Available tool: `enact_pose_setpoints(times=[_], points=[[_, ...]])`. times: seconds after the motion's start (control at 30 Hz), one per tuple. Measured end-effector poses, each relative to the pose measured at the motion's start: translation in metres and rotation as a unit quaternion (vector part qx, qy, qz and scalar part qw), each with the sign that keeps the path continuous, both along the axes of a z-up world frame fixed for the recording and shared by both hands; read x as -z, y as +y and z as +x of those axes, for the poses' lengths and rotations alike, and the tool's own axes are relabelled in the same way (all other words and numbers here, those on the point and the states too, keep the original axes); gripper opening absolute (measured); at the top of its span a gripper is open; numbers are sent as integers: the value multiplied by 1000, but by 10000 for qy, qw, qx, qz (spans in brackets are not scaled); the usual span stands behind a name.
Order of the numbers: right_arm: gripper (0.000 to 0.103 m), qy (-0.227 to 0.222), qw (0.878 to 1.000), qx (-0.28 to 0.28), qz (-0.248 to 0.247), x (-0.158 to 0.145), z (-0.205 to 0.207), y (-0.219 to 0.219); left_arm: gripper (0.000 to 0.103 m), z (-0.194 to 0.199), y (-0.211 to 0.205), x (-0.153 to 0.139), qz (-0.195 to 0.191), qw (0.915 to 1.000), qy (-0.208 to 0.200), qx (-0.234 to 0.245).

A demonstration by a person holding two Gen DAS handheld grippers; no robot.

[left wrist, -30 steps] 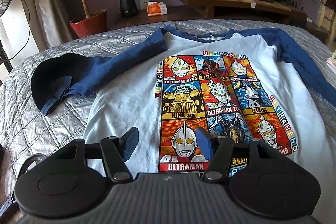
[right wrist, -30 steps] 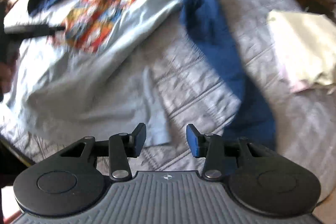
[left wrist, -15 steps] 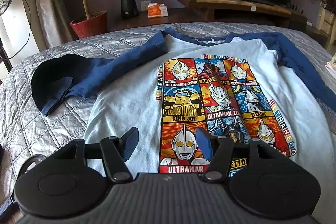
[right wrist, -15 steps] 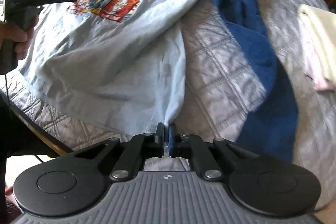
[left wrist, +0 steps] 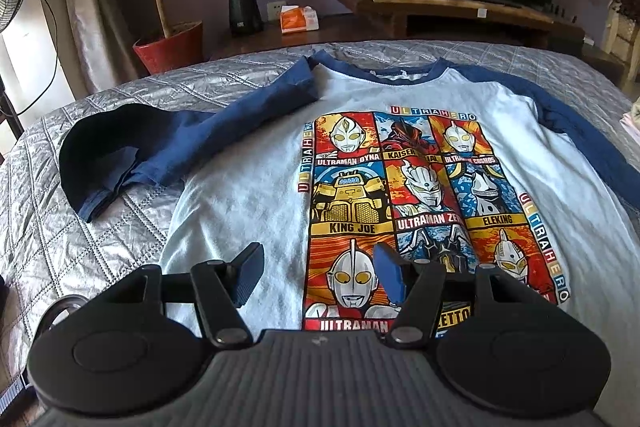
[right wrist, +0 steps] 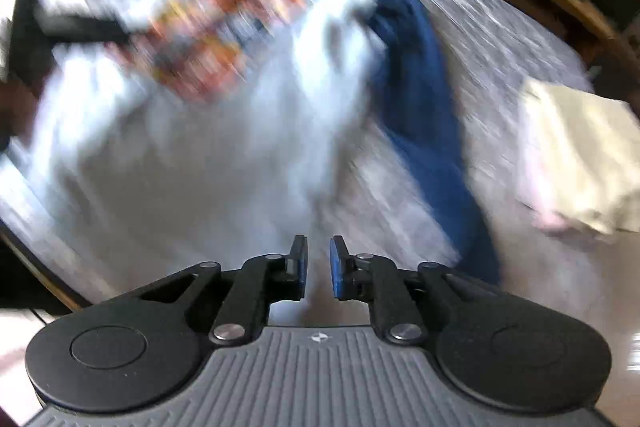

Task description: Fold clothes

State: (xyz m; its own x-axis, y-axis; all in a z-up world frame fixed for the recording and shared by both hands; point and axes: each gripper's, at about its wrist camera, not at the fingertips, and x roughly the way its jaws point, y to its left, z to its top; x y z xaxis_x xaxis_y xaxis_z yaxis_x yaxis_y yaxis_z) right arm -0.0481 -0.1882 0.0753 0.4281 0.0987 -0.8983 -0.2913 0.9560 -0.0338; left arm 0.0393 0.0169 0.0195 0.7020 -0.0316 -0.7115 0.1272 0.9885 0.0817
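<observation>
I am holding my left gripper (left wrist: 316, 273) with its fingers spread wide and pinching nothing, hovering over the near hem of the raglan T-shirt (left wrist: 248, 187). My right gripper (right wrist: 318, 263) is showing a narrow gap between its pads, and that view is smeared, so I cannot tell whether any cloth is lying between them. I judge the folding as hardly begun: the shirt is lying face up and spread flat on the grey quilted bed (left wrist: 52, 251), no fold made. Its pale body is carrying a bright hero print, the left navy sleeve (left wrist: 172, 147) is trailing left, and the right navy sleeve (right wrist: 424, 115) is running toward the near edge.
</observation>
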Motion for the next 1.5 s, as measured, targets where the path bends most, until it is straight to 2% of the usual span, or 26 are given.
enact_pose_setpoints(times=[0.03, 0.1, 0.17, 0.23, 0.3, 0.33, 0.43, 0.53, 0.73, 0.77, 0.83, 0.87, 0.9, 0.93, 1.0, 1.03, 1.07, 1.17, 1.3, 1.33, 1.37, 1.5], points=[[42, -34, 10000, -81, 16, 7, -2, 6, 57, 0, 0, 0, 1, 10000, 8, -1], [43, 134, 9996, -190, -127, 26, -1, 17, 57, 0, 0, 1, 64, 10000, 24, 18], [38, 538, 9983, -185, -156, 48, -2, 16, 57, 0, -1, 2, 128, 9999, 44, 28], [43, 766, 9959, -169, -446, 59, -7, 10, 57, 0, 0, 3, 184, 9998, 68, 23], [43, 661, 9924, -45, -1032, 53, -9, 0, 58, 1, 2, 4, 168, 9998, 109, 3], [44, 524, 9930, 26, -1056, 46, -6, -4, 58, 1, 2, 4, 172, 9998, 111, 2], [46, -111, 9979, 229, -602, 21, 14, -16, 58, 0, 2, 4, 176, 9998, 94, -8], [47, -871, 9958, 185, -213, 6, 66, -8, 58, 1, 2, 4, 158, 9998, 94, -29], [45, -760, 9965, 314, -146, 50, 157, -5, 60, 2, 5, 5, 183, 9998, 116, 15], [46, -748, 9963, 351, -218, 55, 164, -9, 62, 3, 6, 5, 170, 9998, 122, 18], [55, -750, 9952, 439, -454, 63, 166, -22, 64, 4, 8, 5, 129, 9998, 150, 8], [53, -800, 9920, 627, -748, 64, 166, -29, 64, 5, 9, 6, 108, 9998, 163, 8], [49, -824, 9891, 840, -890, 60, 163, -39, 64, 5, 9, 5, 100, 9998, 173, 5], [42, -812, 9877, 1012, -872, 54, 159, -50, 64, 5, 10, 5, 95, 9998, 182, 1], [43, -954, 9865, 1333, -31, 31, 138, -81, 64, 5, 10, 6, 103, 9998, 188, 6], [46, -1034, 9830, 1506, 178, 21, 125, -94, 64, 5, 10, 5, 102, 9998, 192, 5], [50, -1108, 9792, 1690, 193, 14, 110, -106, 64, 5, 10, 5, 94, 9998, 196, 4], [50, -1224, 9681, 2178, 197, -3, 66, -140, 62, 4, 8, 5, 108, 9998, 182, 5], [51, -882, 9697, 2278, -23, 4, 8, -157, 62, 4, 6, 5, 122, 9998, 165, 3], [55, -800, 9676, 2393, 48, 9, -2, -162, 62, 3, 6, 5, 133, 9998, 155, 6], [58, -710, 9641, 2551, 190, 15, -11, -169, 62, 3, 5, 5, 148, 9998, 143, 12], [61, -344, 9448, 3170, 754, 39, -44, -194, 62, 2, 4, 6, 192, 9998, 94, 32]])
